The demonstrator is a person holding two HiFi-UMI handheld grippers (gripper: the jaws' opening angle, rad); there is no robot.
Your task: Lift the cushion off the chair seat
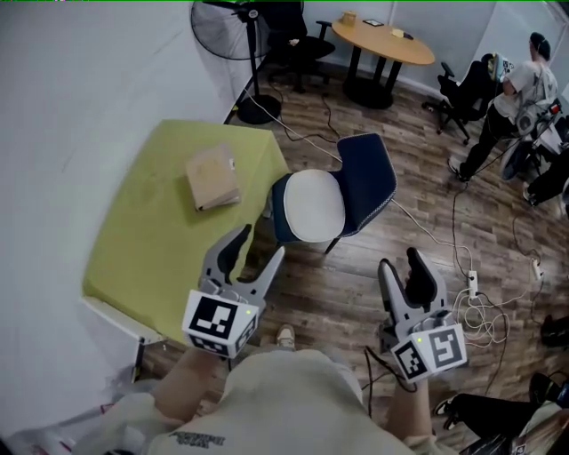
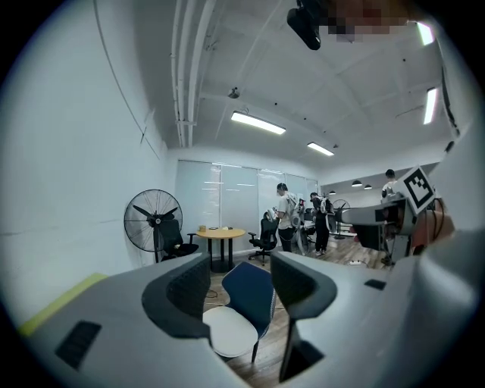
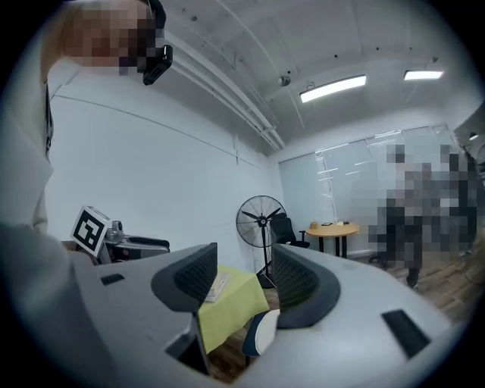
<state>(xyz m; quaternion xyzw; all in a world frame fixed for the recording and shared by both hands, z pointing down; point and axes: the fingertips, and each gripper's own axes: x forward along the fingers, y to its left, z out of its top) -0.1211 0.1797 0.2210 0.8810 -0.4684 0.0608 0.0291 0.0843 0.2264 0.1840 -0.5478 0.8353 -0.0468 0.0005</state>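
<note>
1. The cushion [image 1: 313, 206], white and rounded, is seen lying on the seat of the navy chair [image 1: 369, 178].
2. The chair is stood on the wooden floor [image 1: 356, 293], just beside the corner of the worktop [image 1: 111, 315].
3. The left gripper [image 1: 259, 244] is held near that corner, apart from the chair. Its fingers are released and spread, and nothing is grasped.
4. The right gripper [image 1: 400, 260] is held over the floor, well apart from the cushion. Its fingers are likewise released, with nothing between them.
5. In the left gripper view, chair and cushion are framed far off in the gap between the fingers.
6. The worktop is covered by a yellow-green cloth [image 1: 151, 240], and a flat brown packet [image 1: 212, 177] is laid on it. What is in the packet cannot be told.
7. A fan [image 1: 227, 27] and a round table [image 1: 404, 49] are seen beyond the chair. A few small things [image 1: 348, 17] are set on the table.
</note>
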